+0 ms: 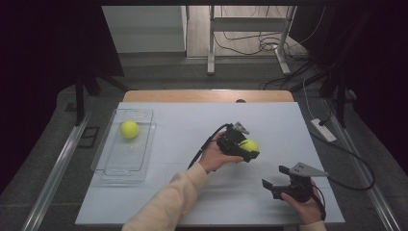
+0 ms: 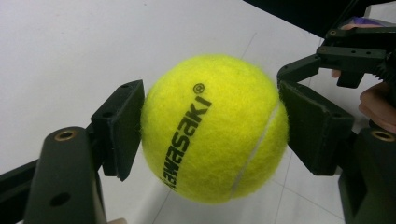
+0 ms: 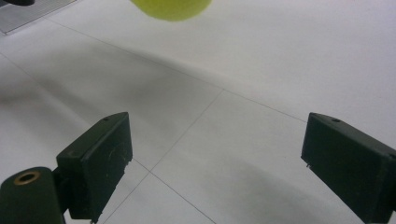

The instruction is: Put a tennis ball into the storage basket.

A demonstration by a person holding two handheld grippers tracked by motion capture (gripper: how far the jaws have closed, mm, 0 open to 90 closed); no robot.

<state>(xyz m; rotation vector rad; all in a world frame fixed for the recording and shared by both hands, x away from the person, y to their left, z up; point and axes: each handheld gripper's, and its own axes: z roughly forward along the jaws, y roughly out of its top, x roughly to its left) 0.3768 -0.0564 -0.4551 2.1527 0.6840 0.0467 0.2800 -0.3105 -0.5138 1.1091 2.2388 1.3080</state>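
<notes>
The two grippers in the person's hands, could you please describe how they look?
Both the left gripper and the right gripper are black, with blocky flat-padded fingers. A black cable trails from the left; a grey three-cornered plate tops the right. The left arm wears a cream sleeve.

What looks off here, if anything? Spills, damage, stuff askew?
Nothing stands out. One tennis ball lies in the clear tray, which sits square on the table. The left tool clamps the second ball evenly; the right tool is open and empty.
</notes>
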